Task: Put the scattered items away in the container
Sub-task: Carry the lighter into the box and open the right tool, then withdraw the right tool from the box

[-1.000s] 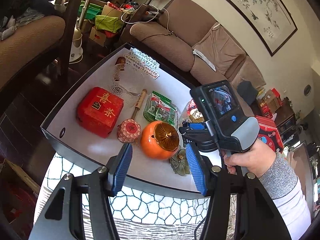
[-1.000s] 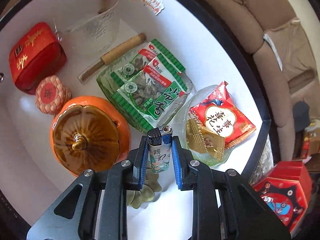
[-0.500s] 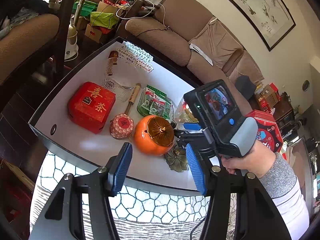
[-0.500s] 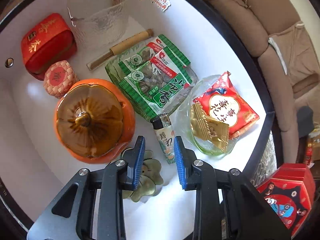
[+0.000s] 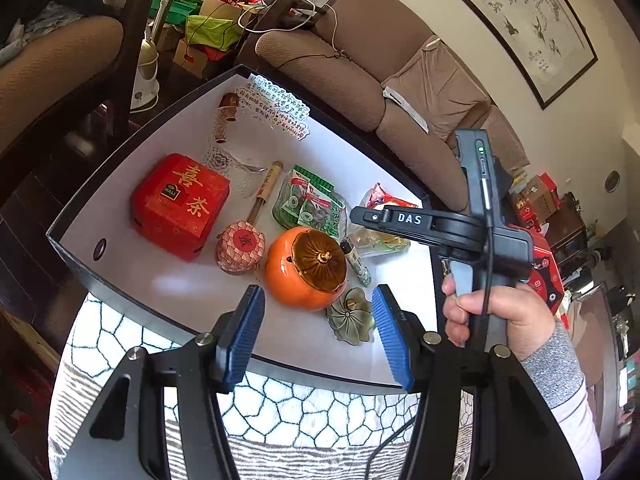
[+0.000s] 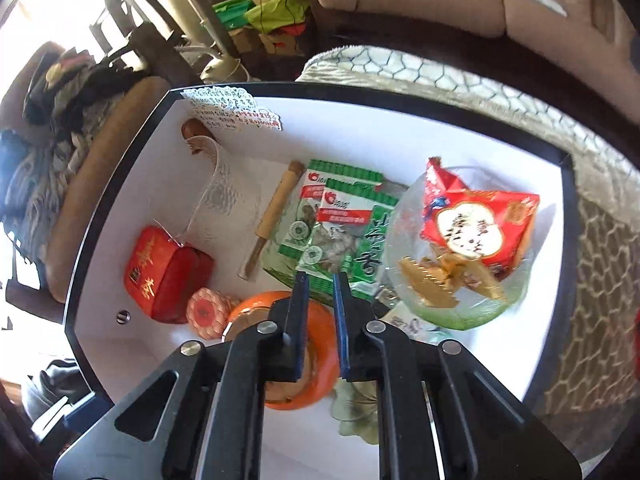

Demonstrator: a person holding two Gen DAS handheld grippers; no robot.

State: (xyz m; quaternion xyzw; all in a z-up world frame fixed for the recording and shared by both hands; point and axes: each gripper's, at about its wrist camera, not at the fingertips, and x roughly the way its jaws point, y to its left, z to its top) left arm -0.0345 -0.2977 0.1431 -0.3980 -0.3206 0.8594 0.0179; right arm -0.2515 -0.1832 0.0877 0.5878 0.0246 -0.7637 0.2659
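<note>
A white box with a black rim (image 5: 72,236) (image 6: 566,200) holds several items. The lighter (image 5: 356,264) lies in it between the orange pumpkin jar (image 5: 308,268) (image 6: 320,344) and a glass bowl of snack packets (image 5: 380,236) (image 6: 464,248). A red tea tin (image 5: 180,200) (image 6: 160,272), green snack bags (image 5: 312,208) (image 6: 340,232), a wooden stick (image 5: 264,192) and a green leaf dish (image 5: 352,316) are in there too. My left gripper (image 5: 318,332) is open and empty at the box's near edge. My right gripper (image 6: 319,280) (image 5: 360,214) is narrowly open and empty above the jar.
The box rests on a cloth with a honeycomb pattern (image 5: 280,400). A brown sofa (image 5: 360,80) stands behind it, a dark wooden chair (image 5: 60,80) to the left. A red hexagonal tin (image 5: 548,276) sits to the right. Handwritten stickers (image 5: 276,104) lie in the far corner.
My right gripper let go of the lighter, which now lies in the box, then rose, turned and drew back. My left gripper pulled back a little.
</note>
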